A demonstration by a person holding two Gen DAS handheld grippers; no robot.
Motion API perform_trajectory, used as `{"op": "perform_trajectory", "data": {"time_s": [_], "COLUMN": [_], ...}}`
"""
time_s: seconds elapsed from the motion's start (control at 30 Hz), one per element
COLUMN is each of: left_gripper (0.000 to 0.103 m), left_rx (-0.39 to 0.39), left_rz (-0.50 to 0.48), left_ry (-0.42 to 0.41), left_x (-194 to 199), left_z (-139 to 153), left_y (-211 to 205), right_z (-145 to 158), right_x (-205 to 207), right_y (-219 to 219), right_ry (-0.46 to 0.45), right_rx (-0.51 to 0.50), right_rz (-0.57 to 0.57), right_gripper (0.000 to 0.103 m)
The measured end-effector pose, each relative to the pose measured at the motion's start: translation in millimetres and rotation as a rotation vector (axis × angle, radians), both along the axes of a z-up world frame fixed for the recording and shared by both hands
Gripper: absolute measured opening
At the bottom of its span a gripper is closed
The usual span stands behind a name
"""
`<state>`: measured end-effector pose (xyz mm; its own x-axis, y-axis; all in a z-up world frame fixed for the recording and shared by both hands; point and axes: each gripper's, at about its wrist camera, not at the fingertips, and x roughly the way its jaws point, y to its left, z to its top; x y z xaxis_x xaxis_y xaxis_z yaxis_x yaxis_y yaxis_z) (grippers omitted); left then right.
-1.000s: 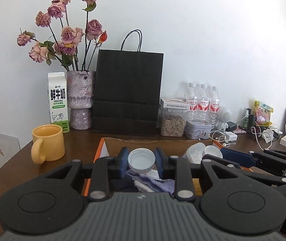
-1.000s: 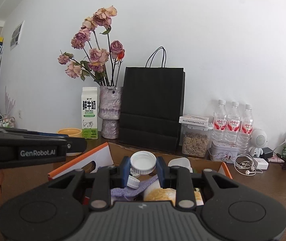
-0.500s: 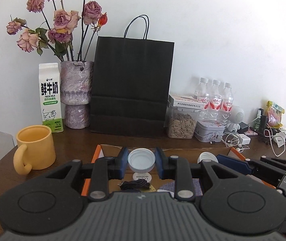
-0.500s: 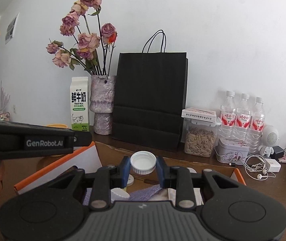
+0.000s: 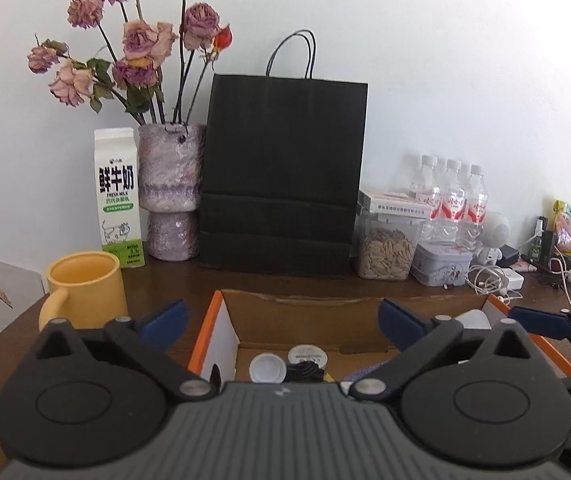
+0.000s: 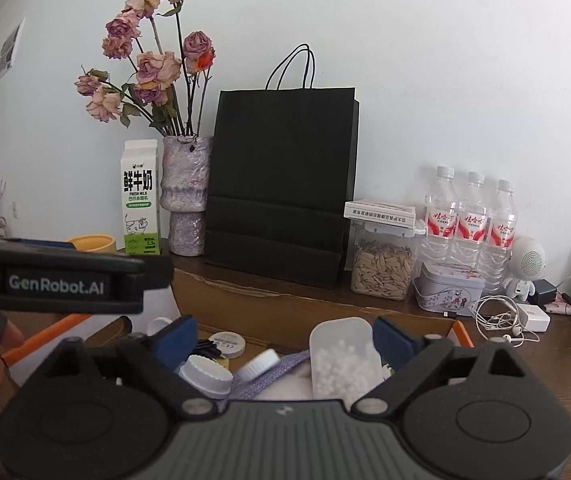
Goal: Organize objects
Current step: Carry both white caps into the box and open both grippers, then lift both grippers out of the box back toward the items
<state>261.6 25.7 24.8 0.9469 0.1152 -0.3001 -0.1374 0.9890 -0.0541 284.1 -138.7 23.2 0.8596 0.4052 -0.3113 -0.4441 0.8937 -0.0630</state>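
Currently both grippers — left gripper point(image 5: 281, 320), right gripper point(image 6: 285, 338) — gape wide, holding nothing; white cap point(image 5: 267, 368) is light, rigid — pinch its rim.

Dark wood table point(image 5: 173, 280) carries yellow mug point(image 5: 85, 290), milk carton point(image 5: 119, 198), vase point(image 5: 171, 190), black bag point(image 5: 281, 176), cardboard box point(image 5: 309, 312).

left wrist: looking level along its fingers, sitting close over the cardboard box point(image 5: 309, 312), facing the black bag point(image 5: 285, 168) | right wrist: viewing the bag point(image 6: 281, 184) from slightly rightward | both sharing bag and box point(image 6: 269, 308)
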Motion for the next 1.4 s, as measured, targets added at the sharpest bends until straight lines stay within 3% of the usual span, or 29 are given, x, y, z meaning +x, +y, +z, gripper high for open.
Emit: {"op": "perform_trajectory", "data": {"time_s": [0.07, 0.63, 0.97, 1.4], "left_gripper": [0.103, 0.103, 0.103, 0.103], "left_rx": [-0.002, 0.004, 0.012, -0.007], "left_rz": [-0.001, -0.026, -0.062, -0.115], "left_ry": [-0.001, -0.021, -0.045, 0.009], "left_x": [-1, -18, -62, -116], "left_z": [1, -7, -16, -37], "left_y": [1, -3, -12, -25], "right_z": [1, -4, -12, -40], "right_x": [-1, -24, -67, -111], "right_y": [-3, -35, -60, -87], "right_ry": [0.01, 0.012, 0.006, 0.105], "right_rx": [0.016, 0.039, 0.029, -0.031], "right_rz": [0.003, -0.045, -0.055, -0.041], "right_gripper": [0.103, 0.103, 0.103, 0.098]}}
